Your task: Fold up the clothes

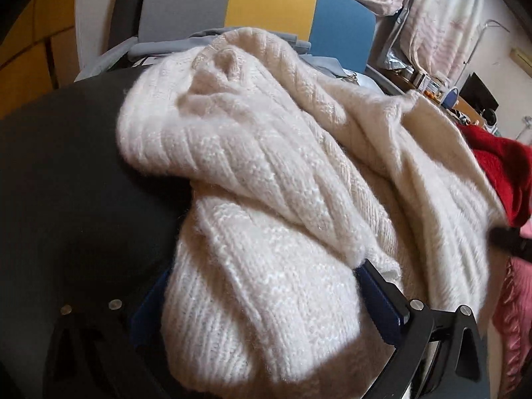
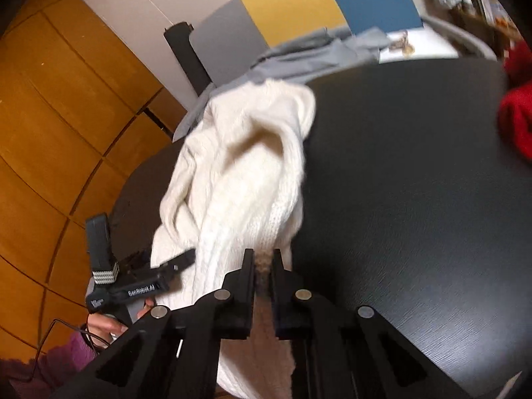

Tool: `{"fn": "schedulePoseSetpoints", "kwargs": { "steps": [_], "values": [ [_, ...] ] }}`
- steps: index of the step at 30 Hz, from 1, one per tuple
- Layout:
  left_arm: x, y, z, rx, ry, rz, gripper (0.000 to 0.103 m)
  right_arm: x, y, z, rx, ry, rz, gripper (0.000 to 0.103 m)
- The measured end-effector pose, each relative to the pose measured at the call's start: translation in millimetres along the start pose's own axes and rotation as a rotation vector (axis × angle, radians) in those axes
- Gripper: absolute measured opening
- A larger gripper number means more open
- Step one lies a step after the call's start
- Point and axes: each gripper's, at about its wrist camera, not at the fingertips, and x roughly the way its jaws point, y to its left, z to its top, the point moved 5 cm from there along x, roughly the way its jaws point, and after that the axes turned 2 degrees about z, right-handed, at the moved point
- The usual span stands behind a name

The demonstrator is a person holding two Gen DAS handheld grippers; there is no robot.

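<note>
Cream knit fills the near part of the left wrist view: the sweater (image 1: 266, 199) lies bunched on the black table (image 1: 66, 166), and the left gripper (image 1: 262, 286) stands wide apart around its thick lower fold, one blue pad at 8 o'clock half hidden under the wool, the other (image 1: 379, 296) at 4 o'clock beside it. If the pads press the knit I cannot tell; they look only beside it.

From the right wrist view, the right gripper (image 2: 264, 259) is closed narrow on a thin edge of the same sweater (image 2: 239, 173), which stretches from the fingers toward 12 o'clock over the dark table top (image 2: 399, 183). At 8 o'clock the left gripper (image 2: 146, 276) shows from outside, and below it a hand (image 2: 106, 327) with a purple sleeve (image 2: 63, 359).

Around the table: a grey cloth (image 2: 299, 56) lies at the far edge, touching the sweater's top. Behind it stands a chair back (image 1: 259, 10) in grey, yellow and blue panels. A red garment (image 1: 498, 173) lies at 3 o'clock, touching the sweater's edge, with pink fabric (image 1: 515, 316) lower at 4 o'clock. Wooden floor (image 2: 50, 116) shows at 9 o'clock, and a cluttered desk (image 1: 449, 96) is far at 2 o'clock.
</note>
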Motion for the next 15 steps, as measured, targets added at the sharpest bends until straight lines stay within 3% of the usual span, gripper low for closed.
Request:
{"fn": "schedulePoseSetpoints", "kwargs": {
  "steps": [5,11,14,15],
  "values": [
    [0.9,0.0,-1.4,-0.007,0.004,0.006,0.103,-22.9,-9.8,37.5,-0.052,-0.073,-0.123,0.006],
    [-1.0,-1.1,-3.0,-0.006,0.006,0.002,0.103,-55.9,0.0,89.8,-0.336,-0.277,-0.5,0.002],
    [-1.5,-1.7,-4.2,-0.009,-0.002,0.004,0.103,-37.9,-9.9,92.6,-0.407,-0.281,-0.601,0.002],
    [-1.6,-1.5,-4.6,-0.009,-0.005,0.005,0.103,-27.1,-18.2,88.8,-0.384,-0.255,-0.593,0.002]
  ]
}}
